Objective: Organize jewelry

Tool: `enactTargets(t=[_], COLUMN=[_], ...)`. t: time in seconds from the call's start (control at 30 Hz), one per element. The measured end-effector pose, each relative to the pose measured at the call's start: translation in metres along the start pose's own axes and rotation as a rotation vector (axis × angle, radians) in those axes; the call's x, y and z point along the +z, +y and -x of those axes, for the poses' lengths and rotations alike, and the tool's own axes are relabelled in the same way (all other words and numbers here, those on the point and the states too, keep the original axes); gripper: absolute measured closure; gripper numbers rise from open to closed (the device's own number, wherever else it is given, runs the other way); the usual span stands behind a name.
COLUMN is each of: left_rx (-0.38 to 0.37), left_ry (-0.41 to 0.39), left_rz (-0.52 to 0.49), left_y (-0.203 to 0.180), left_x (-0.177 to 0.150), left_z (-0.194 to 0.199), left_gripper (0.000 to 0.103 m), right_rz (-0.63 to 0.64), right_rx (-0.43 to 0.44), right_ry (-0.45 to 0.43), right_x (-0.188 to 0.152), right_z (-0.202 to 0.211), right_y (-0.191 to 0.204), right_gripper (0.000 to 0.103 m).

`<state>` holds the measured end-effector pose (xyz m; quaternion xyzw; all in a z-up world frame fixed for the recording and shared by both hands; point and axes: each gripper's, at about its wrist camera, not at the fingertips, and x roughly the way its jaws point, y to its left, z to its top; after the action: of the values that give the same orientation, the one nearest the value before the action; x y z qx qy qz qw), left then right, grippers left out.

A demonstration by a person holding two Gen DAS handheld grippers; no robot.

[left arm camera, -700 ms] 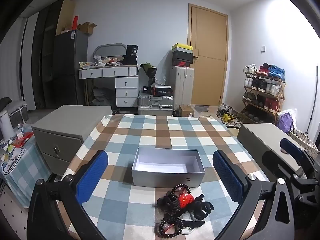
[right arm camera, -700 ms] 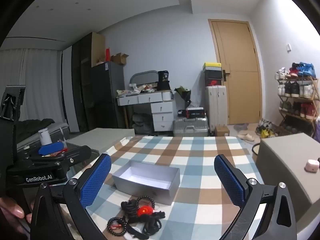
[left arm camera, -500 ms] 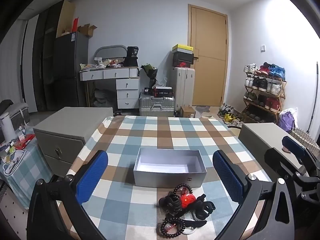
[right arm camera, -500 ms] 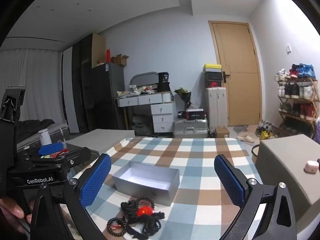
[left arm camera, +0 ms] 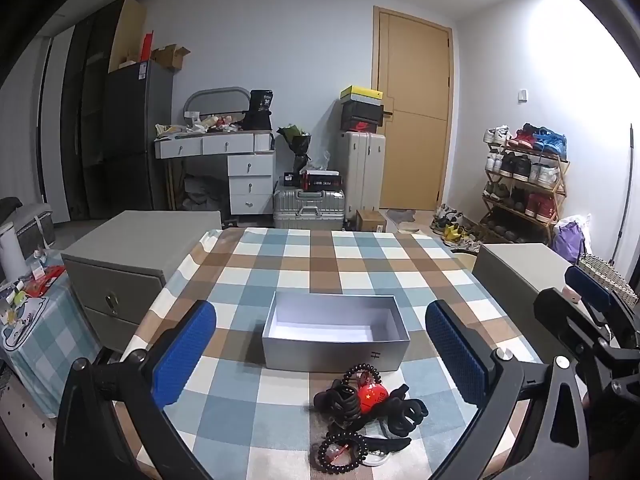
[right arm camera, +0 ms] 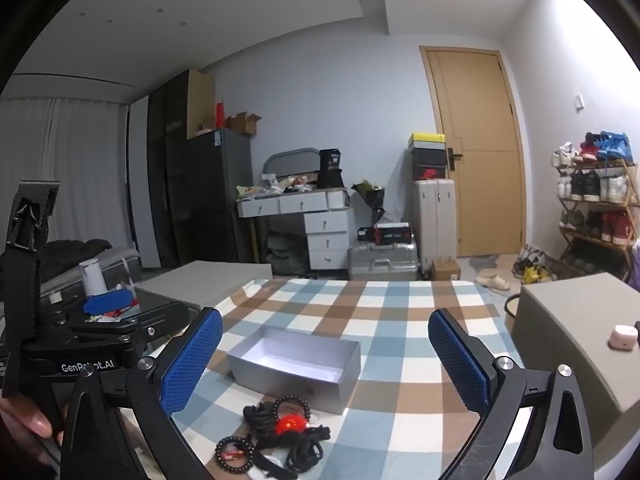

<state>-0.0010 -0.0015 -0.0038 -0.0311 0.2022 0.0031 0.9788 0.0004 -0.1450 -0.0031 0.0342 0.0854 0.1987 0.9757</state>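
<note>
An open, empty silver box (left arm camera: 335, 334) sits on the checked tablecloth (left arm camera: 320, 264); it also shows in the right wrist view (right arm camera: 294, 364). In front of it lies a pile of jewelry (left arm camera: 366, 408): black bead bracelets (left arm camera: 340, 451), black hair ties and a red round charm (left arm camera: 372, 395). The pile shows in the right wrist view (right arm camera: 280, 436) too. My left gripper (left arm camera: 320, 356) is open and empty above the near table edge. My right gripper (right arm camera: 326, 360) is open and empty, to the right of the left one.
Grey cabinets stand beside the table, one on the left (left arm camera: 132, 252) and one on the right (right arm camera: 576, 328) with a small pink object (right arm camera: 622, 337) on it. A desk, suitcases, a shoe rack (left arm camera: 524, 184) and a door are beyond the table.
Both grippers have risen or tilted slightly, so the box and pile sit a little lower in view. Nothing on the table has moved.
</note>
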Motion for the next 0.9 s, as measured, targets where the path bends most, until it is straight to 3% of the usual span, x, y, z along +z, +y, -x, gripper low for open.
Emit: enactTargets(t=[0.9], left_rx=[-0.020], left_ry=[0.031], left_rz=[0.016], left_y=[0.011], left_x=[-0.001], left_z=[-0.003], left_gripper=[0.001], right_rz=[0.012], right_rx=[0.002], right_ry=[-0.011], right_x=[0.000], right_z=[0.003], right_y=[0.000], right_gripper=[0.000])
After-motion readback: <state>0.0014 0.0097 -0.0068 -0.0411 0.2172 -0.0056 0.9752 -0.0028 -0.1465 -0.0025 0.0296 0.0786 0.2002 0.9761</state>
